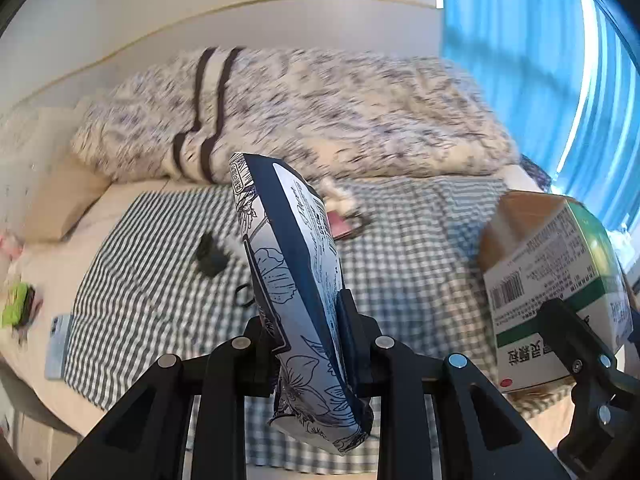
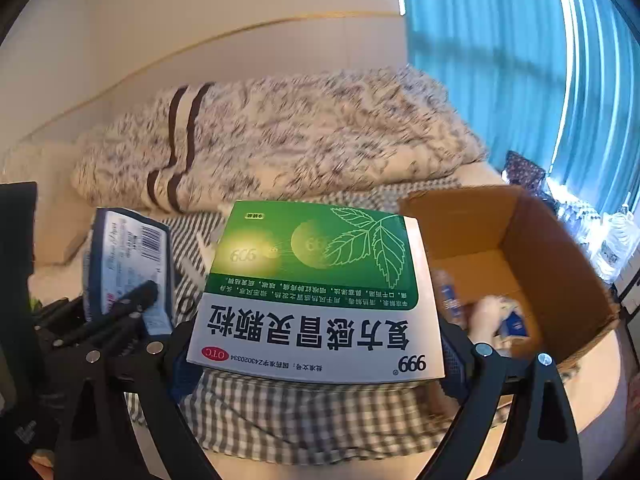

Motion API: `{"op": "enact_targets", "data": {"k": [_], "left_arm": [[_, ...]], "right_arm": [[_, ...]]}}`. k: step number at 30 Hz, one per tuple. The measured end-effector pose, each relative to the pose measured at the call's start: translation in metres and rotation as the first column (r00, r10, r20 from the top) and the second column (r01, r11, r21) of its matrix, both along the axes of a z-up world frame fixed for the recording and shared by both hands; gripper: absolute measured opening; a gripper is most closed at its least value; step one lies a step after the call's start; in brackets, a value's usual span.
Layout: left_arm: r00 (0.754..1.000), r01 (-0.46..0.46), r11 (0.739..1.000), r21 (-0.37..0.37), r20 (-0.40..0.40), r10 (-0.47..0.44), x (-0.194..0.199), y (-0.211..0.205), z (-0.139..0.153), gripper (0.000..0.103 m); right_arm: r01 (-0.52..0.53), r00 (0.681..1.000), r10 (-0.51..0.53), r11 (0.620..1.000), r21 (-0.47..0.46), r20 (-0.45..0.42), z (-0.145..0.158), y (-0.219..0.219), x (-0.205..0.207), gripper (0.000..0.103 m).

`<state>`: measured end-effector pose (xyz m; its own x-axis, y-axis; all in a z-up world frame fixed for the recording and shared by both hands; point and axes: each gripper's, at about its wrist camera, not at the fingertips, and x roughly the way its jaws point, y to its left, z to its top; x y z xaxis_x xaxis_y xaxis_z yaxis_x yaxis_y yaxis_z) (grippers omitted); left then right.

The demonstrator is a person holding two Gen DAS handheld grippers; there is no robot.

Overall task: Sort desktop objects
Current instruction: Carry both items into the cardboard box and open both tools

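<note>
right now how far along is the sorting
Partway. Done: the cardboard box already holds a few small items, among them a blue bottle. In hand: the left gripper clamps a blue-and-white floral pack, and the right gripper holds the green-and-white medicine box beside the open carton. Left: a black object, a hair tie and a light blue item lie on the checked sheet.

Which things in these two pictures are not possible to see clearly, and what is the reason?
- Left wrist view: small dark object on the checked cloth, blurred and too small to name.
- Left wrist view: green item at the left edge, blurred.
- Right wrist view: contents of the cardboard box, blurred and partly behind the green medicine box.
- Right wrist view: blue-and-white pack, partly hidden by the left tongs.
</note>
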<state>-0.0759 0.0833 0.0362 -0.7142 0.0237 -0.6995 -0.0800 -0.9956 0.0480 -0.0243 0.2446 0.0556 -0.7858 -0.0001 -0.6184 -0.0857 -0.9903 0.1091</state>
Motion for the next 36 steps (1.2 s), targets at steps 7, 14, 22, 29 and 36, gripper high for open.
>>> {"op": "enact_targets", "data": {"k": [7, 14, 22, 29, 36], "left_arm": [[0.99, 0.139, 0.99, 0.017, -0.042, -0.138, 0.002, 0.086, 0.033, 0.025], [0.961, 0.273, 0.961, 0.041, -0.044, -0.272, -0.017, 0.186, 0.04, 0.025], [0.936, 0.346, 0.937, 0.043, 0.051, -0.348, -0.062, 0.264, -0.002, 0.025], [0.916, 0.368, 0.93, 0.029, 0.165, -0.367, -0.088, 0.288, -0.06, 0.025], [0.907, 0.376, 0.927, -0.008, 0.207, -0.366, -0.096, 0.295, -0.065, 0.08]], "right_arm": [[0.114, 0.992, -0.111, 0.993, 0.038, -0.055, 0.035, 0.075, 0.022, 0.092], [0.222, 0.975, -0.221, 0.973, 0.068, -0.013, 0.024, 0.155, 0.016, 0.092], [0.28, 0.954, -0.283, 0.959, 0.042, 0.1, -0.023, 0.215, -0.013, 0.092], [0.294, 0.939, -0.297, 0.955, 0.047, 0.171, -0.061, 0.236, -0.028, 0.092], [0.335, 0.921, -0.344, 0.939, 0.076, 0.184, -0.075, 0.238, -0.036, 0.096]]}}
